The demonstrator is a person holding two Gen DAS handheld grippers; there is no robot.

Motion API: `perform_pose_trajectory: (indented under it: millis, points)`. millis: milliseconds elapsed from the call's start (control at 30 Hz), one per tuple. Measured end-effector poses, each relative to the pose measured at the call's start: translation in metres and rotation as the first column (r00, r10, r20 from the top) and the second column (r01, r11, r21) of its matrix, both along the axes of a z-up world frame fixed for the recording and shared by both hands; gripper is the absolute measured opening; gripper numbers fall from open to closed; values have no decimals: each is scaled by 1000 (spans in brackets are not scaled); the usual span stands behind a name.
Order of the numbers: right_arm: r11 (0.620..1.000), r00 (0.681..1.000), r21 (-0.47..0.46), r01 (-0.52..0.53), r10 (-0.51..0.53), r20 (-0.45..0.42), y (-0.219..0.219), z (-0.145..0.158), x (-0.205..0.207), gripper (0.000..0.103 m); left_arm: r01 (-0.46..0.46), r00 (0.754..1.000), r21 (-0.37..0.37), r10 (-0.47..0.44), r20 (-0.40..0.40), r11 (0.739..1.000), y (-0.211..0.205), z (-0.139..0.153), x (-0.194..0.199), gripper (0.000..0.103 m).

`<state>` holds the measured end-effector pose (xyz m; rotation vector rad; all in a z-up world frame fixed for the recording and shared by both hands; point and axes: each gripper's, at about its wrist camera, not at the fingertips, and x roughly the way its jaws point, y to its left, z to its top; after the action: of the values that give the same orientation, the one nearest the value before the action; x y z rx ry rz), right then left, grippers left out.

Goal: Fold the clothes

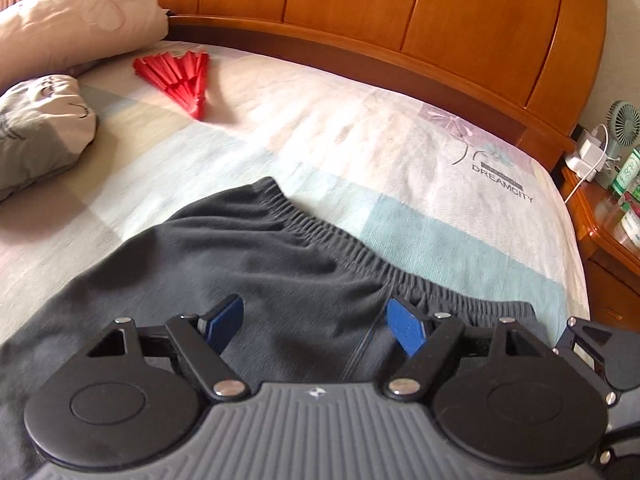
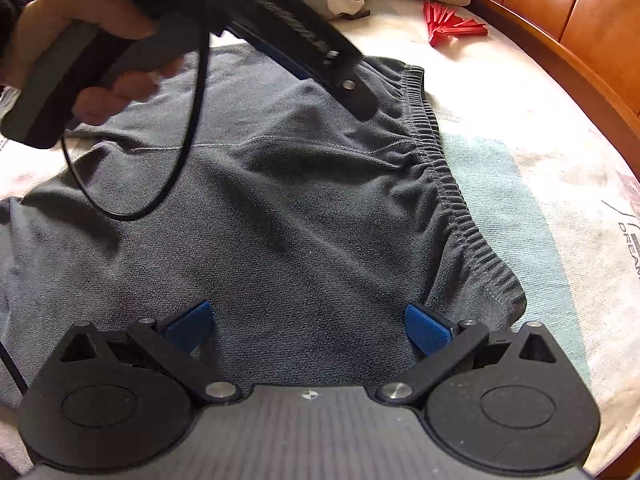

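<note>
Dark grey shorts (image 1: pixel 248 264) with an elastic waistband (image 1: pixel 360 248) lie spread flat on the bed. My left gripper (image 1: pixel 316 326) hovers over them just short of the waistband, jaws wide open and empty. In the right wrist view the same shorts (image 2: pixel 280 216) fill the middle, waistband (image 2: pixel 460 196) to the right. My right gripper (image 2: pixel 310 328) is open and empty, low over the near part of the shorts. The left hand and its gripper body (image 2: pixel 304 44) hang above the far side of the shorts, with a black cable (image 2: pixel 160 184) looping down.
A red folding fan (image 1: pixel 180 76) lies on the patterned bedsheet (image 1: pixel 400 152) near the wooden headboard (image 1: pixel 400 8). Pillows (image 1: pixel 68 20) and a folded grey bundle (image 1: pixel 36 128) sit at the far left. A nightstand (image 1: pixel 608 216) with bottles and a small fan stands to the right.
</note>
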<state>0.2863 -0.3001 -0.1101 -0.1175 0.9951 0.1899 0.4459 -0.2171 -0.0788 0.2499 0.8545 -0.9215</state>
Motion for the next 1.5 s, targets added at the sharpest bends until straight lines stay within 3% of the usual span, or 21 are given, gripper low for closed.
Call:
perform_pose_trajectory:
  millis: [167, 467, 567, 733, 867, 967, 1067, 1133, 1333, 1500]
  points:
    - [1000, 1000, 5, 0, 0, 19, 0, -1, -3, 103, -95, 995, 47, 95, 6, 994, -18, -17, 35, 80]
    - [1000, 1000, 5, -16, 16, 8, 2, 0, 0, 103, -224, 974, -1, 224, -47, 975, 15, 0, 65, 80]
    - [1000, 1000, 4, -13, 13, 18, 1, -1, -2, 103, -293, 955, 69, 295, -30, 954, 20, -13, 84, 80]
    - [1000, 1000, -2, -26, 26, -15, 1, 4, 2, 103, -366, 929, 40, 368, -46, 930, 26, -7, 100, 80]
    - [999, 997, 5, -44, 44, -59, -4, 20, 10, 103, -355, 934, 18, 356, -43, 935, 40, 7, 74, 80]
    - [998, 998, 7, -61, 61, -20, -12, 36, 16, 103, -335, 940, 40, 337, -51, 941, 53, 6, 53, 80]
    - [997, 997, 7, -81, 81, 1, -17, 44, 30, 103, -341, 936, 126, 349, -48, 931, 62, -12, 46, 80]
    - [994, 994, 22, -105, 105, -10, -21, 45, 43, 103, -351, 933, 120, 357, -33, 929, 66, -12, 48, 80]
    - [975, 983, 147, -164, 174, -55, -44, 58, 95, 103, -374, 927, 100, 374, 25, 922, 76, 7, 48, 80]
    - [965, 984, 236, -114, 143, -108, -72, 53, 149, 103, -416, 909, 144, 413, 51, 898, 88, 2, 34, 81]
